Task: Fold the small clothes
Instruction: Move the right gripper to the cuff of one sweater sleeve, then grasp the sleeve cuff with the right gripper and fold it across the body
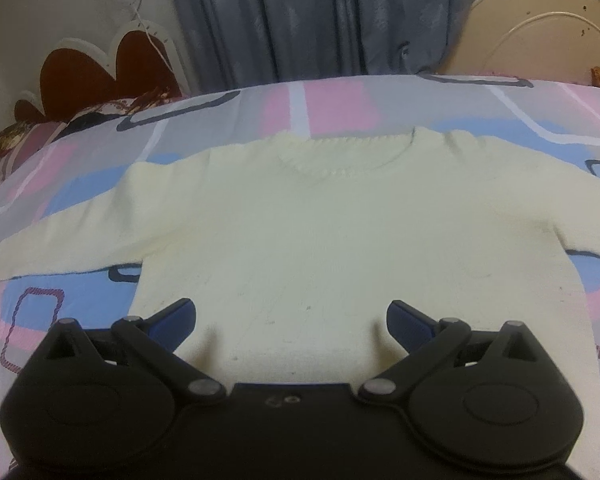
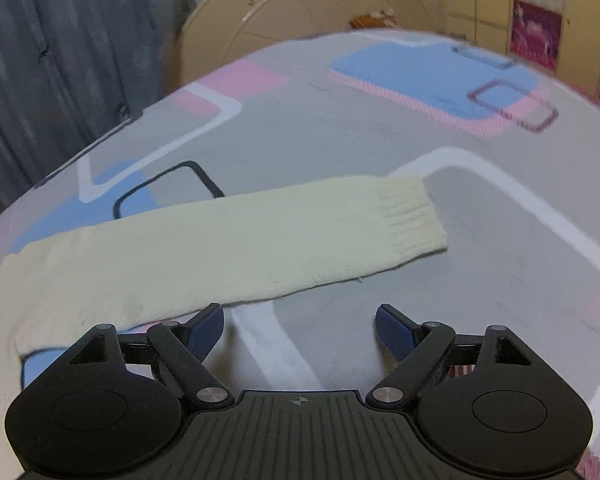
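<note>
A small cream knit sweater (image 1: pixel 300 224) lies flat on the patterned bed sheet (image 1: pixel 340 104), neckline at the far side and both sleeves spread out to the sides. My left gripper (image 1: pixel 291 320) is open and empty, just above the sweater's lower hem. In the right wrist view the sweater's right sleeve (image 2: pixel 260 240) stretches across the sheet (image 2: pixel 380 128), its ribbed cuff (image 2: pixel 412 212) at the right. My right gripper (image 2: pixel 299 330) is open and empty, just in front of the sleeve's near edge, with its left fingertip (image 2: pixel 206 328) close to the fabric.
Grey-blue curtains (image 1: pixel 320 16) hang behind the bed. A round cream board (image 1: pixel 548 28) leans at the back right and also shows in the right wrist view (image 2: pixel 312 12). Patterned cushions (image 1: pixel 40 128) and a dark red heart-shaped headboard (image 1: pixel 100 72) lie at the far left.
</note>
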A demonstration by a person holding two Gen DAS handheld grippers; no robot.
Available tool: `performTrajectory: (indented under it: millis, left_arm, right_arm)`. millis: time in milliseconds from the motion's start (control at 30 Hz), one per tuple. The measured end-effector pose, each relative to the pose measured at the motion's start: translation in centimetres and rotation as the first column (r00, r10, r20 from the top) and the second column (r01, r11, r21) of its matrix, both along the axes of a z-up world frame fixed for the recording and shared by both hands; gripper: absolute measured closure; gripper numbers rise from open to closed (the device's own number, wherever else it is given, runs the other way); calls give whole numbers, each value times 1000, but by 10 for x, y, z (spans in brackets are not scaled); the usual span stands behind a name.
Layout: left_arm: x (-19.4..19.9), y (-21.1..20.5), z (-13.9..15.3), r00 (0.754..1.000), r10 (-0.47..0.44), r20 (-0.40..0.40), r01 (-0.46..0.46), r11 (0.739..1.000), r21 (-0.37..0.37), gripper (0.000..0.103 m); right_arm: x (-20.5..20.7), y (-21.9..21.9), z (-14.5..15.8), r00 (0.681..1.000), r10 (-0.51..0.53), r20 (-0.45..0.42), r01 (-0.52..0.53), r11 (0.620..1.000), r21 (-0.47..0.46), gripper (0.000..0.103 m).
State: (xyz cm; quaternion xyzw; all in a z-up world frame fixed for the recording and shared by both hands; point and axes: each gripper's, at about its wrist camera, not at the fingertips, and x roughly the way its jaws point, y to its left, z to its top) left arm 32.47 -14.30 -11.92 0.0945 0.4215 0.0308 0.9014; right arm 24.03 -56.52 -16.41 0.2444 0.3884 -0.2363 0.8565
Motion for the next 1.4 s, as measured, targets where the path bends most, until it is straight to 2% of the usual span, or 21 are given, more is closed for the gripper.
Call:
performTrajectory:
  millis: [267,300,333,367,400,500,533,600,867,900,967,1000,1033,1133,1167,1233,1300,1400]
  left_arm:
    - [5,15,1,999,37,-5,-37,996,-78,2]
    - [6,17,1,999,41,-4,-41,996,-81,2]
    - [7,17,0,999,42,-4,-42,996,-82,2]
    - [8,18,0,999,42,-5,-42,996,-80,2]
    - [9,19,-1,999,42,-7,-42,996,-77,2]
    - [10,20,-1,999,39,-7,-40,996,-75,2]
    - [9,20,-1,999,39,-3,-39,996,-77,2]
    - [9,20,-1,999,33,-8,-33,997,-73,2]
    - [6,19,2,1000,30,-3,-30,998,-57,2]
    - [6,19,1,999,32,-3,-32,998,-56,2]
    - [6,19,0,999,36,-5,-36,998,-53,2]
    - [6,18,0,999,36,-7,-36,998,-50,2]
    - [6,18,-1,999,35,-8,-36,998,-46,2]
    - [5,19,-1,999,32,-4,-32,999,-33,2]
    - [5,20,-1,1000,31,-3,-31,999,-30,2]
    - [4,22,0,1000,24,1,-24,999,-30,2]
    - [5,24,0,1000,15,10,-15,999,-44,2]
    - [8,27,2,1000,2,10,-1,998,-64,2]
  right_arm:
    - [16,-20,-7,995,-80,61,81,997,2,24]
    - [18,-20,-6,994,-84,64,85,996,-14,35]
    - [20,-21,-6,995,-83,63,85,996,-30,51]
    - [23,-22,-6,995,-86,58,88,995,-40,58]
    - [24,-24,-6,995,-86,55,88,995,-43,62]
    - [25,-27,-4,996,-78,50,80,996,-32,64]
    - [23,-26,-3,997,-68,46,70,997,-34,75]
    - [19,-29,-3,998,-45,33,45,999,-25,83]
    - [-12,-31,1,999,-35,-10,35,995,92,81]
    - [-11,-32,1,999,-32,-7,33,995,91,78]
    - [-6,-35,0,999,-28,15,26,995,101,65]
    - [-1,-37,0,999,-31,38,27,993,113,49]
    - [4,-38,-1,998,-33,50,27,993,115,40]
    - [20,-38,-2,997,-52,64,48,997,57,42]
    - [23,-37,-3,996,-59,63,57,998,39,47]
    - [26,-36,-3,996,-65,58,64,998,8,84]
    - [27,-38,-3,996,-64,64,63,998,3,98]
    - [26,-31,4,996,-44,80,48,998,-45,100]
